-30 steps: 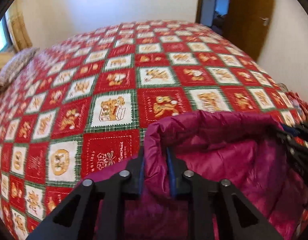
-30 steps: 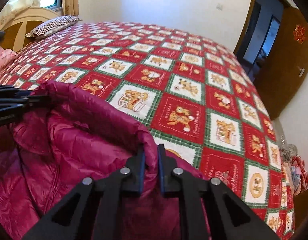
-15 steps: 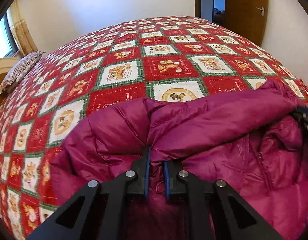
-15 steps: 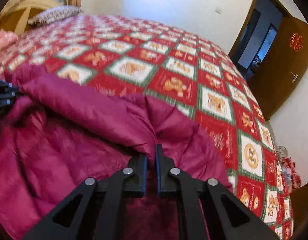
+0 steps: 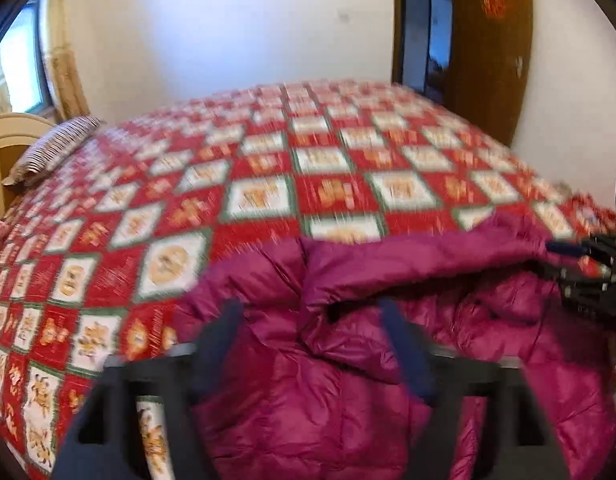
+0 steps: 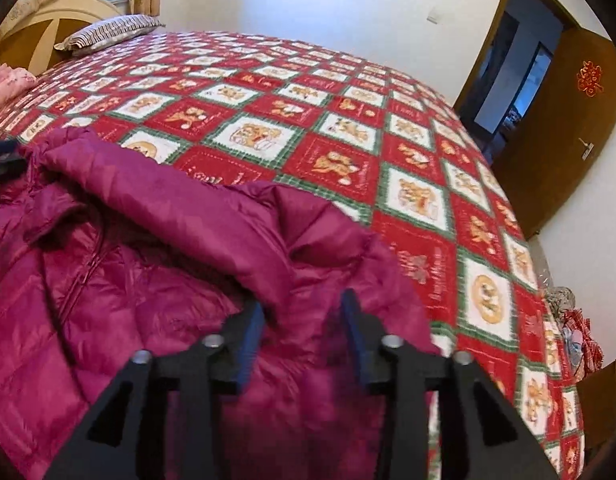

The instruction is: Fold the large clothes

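A magenta puffer jacket (image 5: 387, 360) lies on the red patchwork bedspread (image 5: 268, 184), its far edge folded back over itself. In the left wrist view my left gripper (image 5: 311, 320) is open, its fingers spread on either side of the folded edge. The view is blurred. In the right wrist view my right gripper (image 6: 304, 316) is open just above the jacket (image 6: 148, 280), at the fold's right end. The other gripper's tip shows at the left edge (image 6: 4, 156), and at the right edge of the left view (image 5: 587, 256).
The bedspread (image 6: 387, 160) covers a large bed. A striped pillow (image 6: 108, 32) and headboard (image 6: 40, 28) are at the far left. A brown door (image 6: 567, 120) stands open at the right. Small clutter (image 6: 575, 328) lies by the bed's right edge.
Both grippers have opened and let go of the jacket's folded edge. The jacket has settled onto the bed, and both grippers have drawn back and tilted up.
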A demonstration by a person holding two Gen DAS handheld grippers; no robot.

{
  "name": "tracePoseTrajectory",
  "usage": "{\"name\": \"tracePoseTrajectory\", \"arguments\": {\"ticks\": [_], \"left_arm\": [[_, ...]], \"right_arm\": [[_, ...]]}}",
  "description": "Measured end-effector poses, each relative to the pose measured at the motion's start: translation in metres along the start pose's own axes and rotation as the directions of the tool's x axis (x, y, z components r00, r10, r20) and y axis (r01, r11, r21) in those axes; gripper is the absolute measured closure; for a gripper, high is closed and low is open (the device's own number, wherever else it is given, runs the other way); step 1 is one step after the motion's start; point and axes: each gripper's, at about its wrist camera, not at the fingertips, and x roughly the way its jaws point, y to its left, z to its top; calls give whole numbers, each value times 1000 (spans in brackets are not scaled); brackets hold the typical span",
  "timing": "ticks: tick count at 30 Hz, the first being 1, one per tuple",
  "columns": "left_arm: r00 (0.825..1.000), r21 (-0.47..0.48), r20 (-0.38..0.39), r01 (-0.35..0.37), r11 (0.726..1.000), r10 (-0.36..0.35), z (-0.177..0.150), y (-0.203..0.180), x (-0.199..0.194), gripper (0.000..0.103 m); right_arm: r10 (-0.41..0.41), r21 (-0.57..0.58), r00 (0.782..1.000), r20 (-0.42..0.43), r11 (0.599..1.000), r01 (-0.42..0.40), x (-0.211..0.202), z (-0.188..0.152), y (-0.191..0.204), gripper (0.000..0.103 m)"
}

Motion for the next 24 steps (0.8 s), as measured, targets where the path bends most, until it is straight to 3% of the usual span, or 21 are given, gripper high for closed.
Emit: {"name": "tracePoseTrajectory", "arguments": {"ticks": [3, 7, 12, 17, 20, 24], "left_arm": [[999, -29, 46, -16, 999, 18, 13, 8, -10, 17], [996, -93, 16, -89, 992, 91, 33, 14, 11, 17], [995, -130, -33, -98, 987, 94, 45, 8, 42, 17], [990, -91, -92, -116, 989, 108, 30, -8, 71, 17], [981, -55, -158, -127, 990, 117, 7, -15, 92, 17], [981, -36, -144, -137, 990, 130, -5, -17, 99, 15]], "right_arm": [[-15, 4, 1000, 11, 1000, 15, -15, -3, -10, 57], [8, 95, 999, 46, 995, -13, -33, 3, -23, 57], [126, 266, 987, 97, 952, -148, -30, 30, -23, 56], [178, 346, 976, 125, 914, -211, -3, 49, -2, 56], [184, 332, 980, 78, 922, -200, 22, 45, 16, 56], [185, 321, 982, 44, 928, -189, 40, 29, 23, 57]]}}
